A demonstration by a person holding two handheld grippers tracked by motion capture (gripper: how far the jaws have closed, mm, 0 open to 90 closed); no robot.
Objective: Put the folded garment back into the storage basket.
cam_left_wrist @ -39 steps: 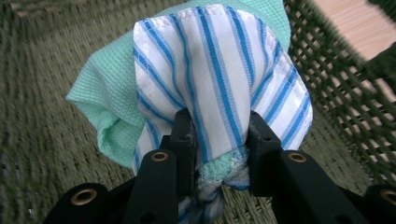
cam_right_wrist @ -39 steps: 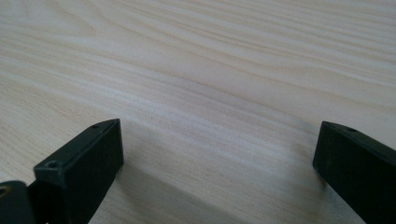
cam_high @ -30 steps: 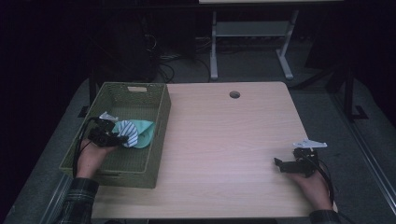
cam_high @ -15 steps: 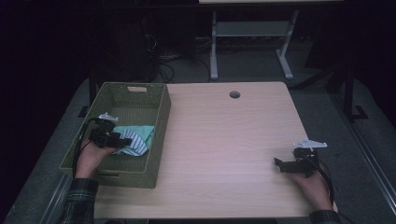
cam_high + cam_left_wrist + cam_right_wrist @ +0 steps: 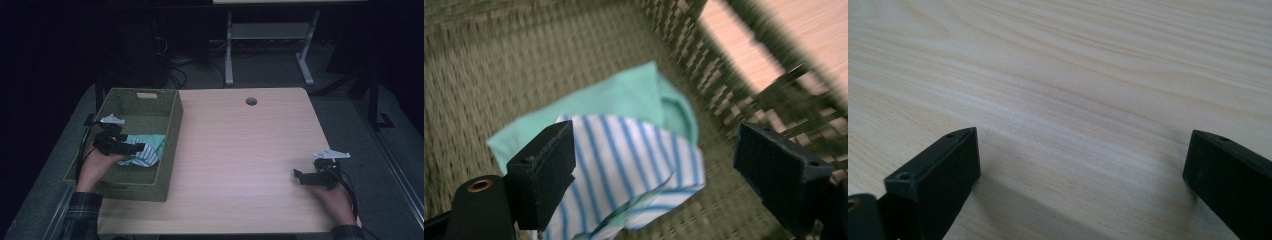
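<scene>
The left tongs (image 5: 141, 147) had just been opening over the striped cloth (image 5: 634, 165) lying in the green basket (image 5: 170, 135); nothing was between them. The right tongs (image 5: 298, 175) stood apart over the bench (image 5: 240, 150).

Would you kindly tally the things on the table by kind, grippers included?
Basket: 1
Cloth: 1, green and blue-striped, lying in the basket
Grippers: 2, left gripper and right gripper
Total: 4
</scene>
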